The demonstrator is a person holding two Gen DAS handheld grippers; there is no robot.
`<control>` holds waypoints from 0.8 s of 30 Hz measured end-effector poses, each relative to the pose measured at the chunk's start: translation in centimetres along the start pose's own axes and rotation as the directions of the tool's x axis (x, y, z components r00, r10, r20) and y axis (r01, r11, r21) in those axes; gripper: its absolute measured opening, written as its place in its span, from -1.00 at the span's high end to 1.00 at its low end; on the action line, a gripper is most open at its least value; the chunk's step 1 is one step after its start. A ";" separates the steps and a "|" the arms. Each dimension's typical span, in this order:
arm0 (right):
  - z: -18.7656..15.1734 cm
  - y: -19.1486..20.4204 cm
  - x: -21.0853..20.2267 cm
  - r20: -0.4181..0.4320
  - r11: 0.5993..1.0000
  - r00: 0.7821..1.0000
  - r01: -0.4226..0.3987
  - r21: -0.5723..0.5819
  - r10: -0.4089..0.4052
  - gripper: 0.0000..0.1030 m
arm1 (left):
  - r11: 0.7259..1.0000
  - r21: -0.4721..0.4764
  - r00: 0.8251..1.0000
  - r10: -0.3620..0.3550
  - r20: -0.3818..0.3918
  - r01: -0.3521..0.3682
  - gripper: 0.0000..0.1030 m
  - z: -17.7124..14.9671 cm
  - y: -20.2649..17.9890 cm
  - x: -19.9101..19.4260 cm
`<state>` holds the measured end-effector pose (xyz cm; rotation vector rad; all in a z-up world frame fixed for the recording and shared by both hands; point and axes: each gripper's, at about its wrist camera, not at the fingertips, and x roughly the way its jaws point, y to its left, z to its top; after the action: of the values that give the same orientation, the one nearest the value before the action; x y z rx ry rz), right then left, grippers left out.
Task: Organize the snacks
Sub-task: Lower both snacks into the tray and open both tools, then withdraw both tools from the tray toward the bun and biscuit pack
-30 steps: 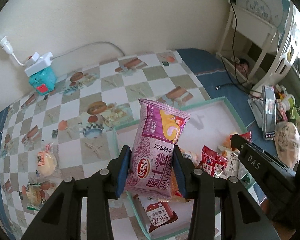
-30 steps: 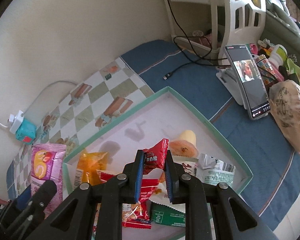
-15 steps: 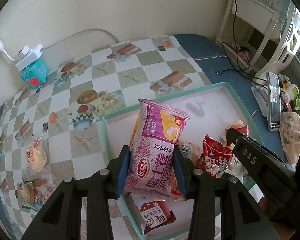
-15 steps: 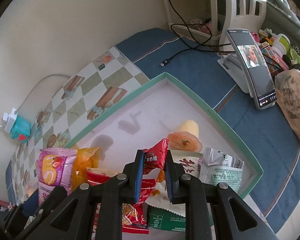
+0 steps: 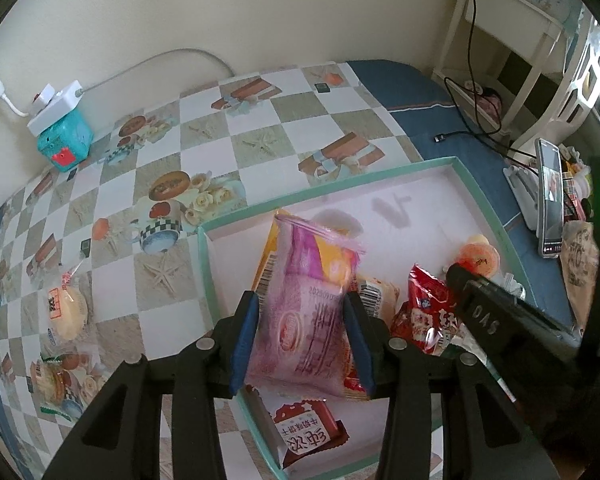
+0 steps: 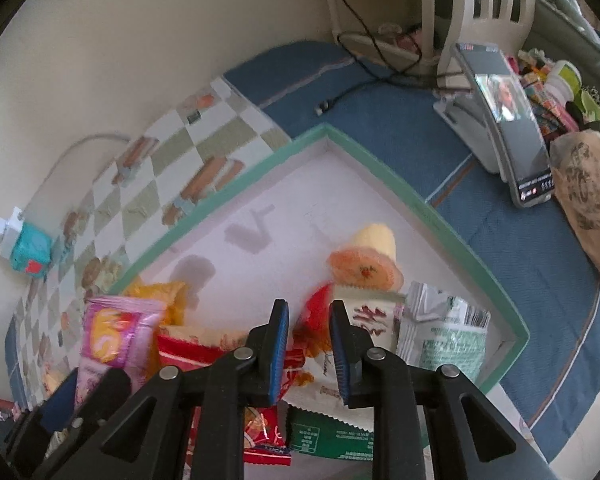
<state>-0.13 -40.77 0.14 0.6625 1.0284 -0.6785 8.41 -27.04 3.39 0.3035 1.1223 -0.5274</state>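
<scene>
**Both claws over the tray, packets on the point of release**

The step in hand looks like the drop-off: each claw has carried a snack over the green-rimmed tray and is letting it go among the packets already there.

In the left wrist view, the left claw has a pink packet standing between its blue pads. The packet is blurred and leans toward 1 o'clock, and the pads look spread about as wide as the packet itself, so whether they grip it or have just let go I cannot tell. It hangs over the near-left part of the tray, above an orange packet. At 5 o'clock from it lies a red-and-white packet on the tray floor.

In the right wrist view, the right claw stands partly open, with a red packet blurred in the gap; it seems to be loose, not pinched. At 1 o'clock from the claw sits a jelly cup on its side, and at 3 o'clock a silver-green packet.

Two wrapped buns wait on the chequered tablecloth, at 9 o'clock from the left claw and well apart from the tray.

Next, I judge, both claws should open fully, lift clear without dragging packets, and the left one should swing toward the buns.
</scene>
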 end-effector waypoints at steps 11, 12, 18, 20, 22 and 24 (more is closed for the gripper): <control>0.0 -0.1 -0.4 -0.008 1.000 1.000 0.024 -0.010 -0.024 0.32 | 1.000 -0.019 1.000 0.015 0.009 -0.015 -0.09 0.2 0.8 -0.8; 0.1 -0.1 -0.6 -0.004 1.000 1.000 0.026 -0.010 -0.026 0.23 | 1.000 -0.023 1.000 0.017 0.010 -0.016 -0.10 0.2 1.0 -0.9; 0.4 0.2 -2.3 0.043 0.997 0.997 0.065 -0.036 -0.063 -0.49 | 0.994 -0.089 0.997 0.061 0.038 -0.057 -0.52 0.5 3.4 -1.8; 0.4 0.6 -2.6 0.052 0.994 0.995 0.087 -0.060 -0.084 -0.67 | 0.988 -0.130 0.995 0.085 0.044 -0.079 -0.52 0.6 4.8 -2.1; 0.3 1.0 -2.8 0.060 0.992 0.994 0.099 -0.080 -0.094 -0.76 | 0.981 -0.171 0.994 0.101 0.046 -0.091 -0.58 0.5 6.2 -2.2; 0.2 1.5 -3.0 0.070 0.989 0.993 0.105 -0.099 -0.098 -0.83 | 0.972 -0.213 0.992 0.114 0.044 -0.102 -0.65 0.4 7.6 -2.1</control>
<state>0.06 -39.40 3.18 0.4981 1.0354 -0.7261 12.14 -20.36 5.29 0.1634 1.0898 -0.3150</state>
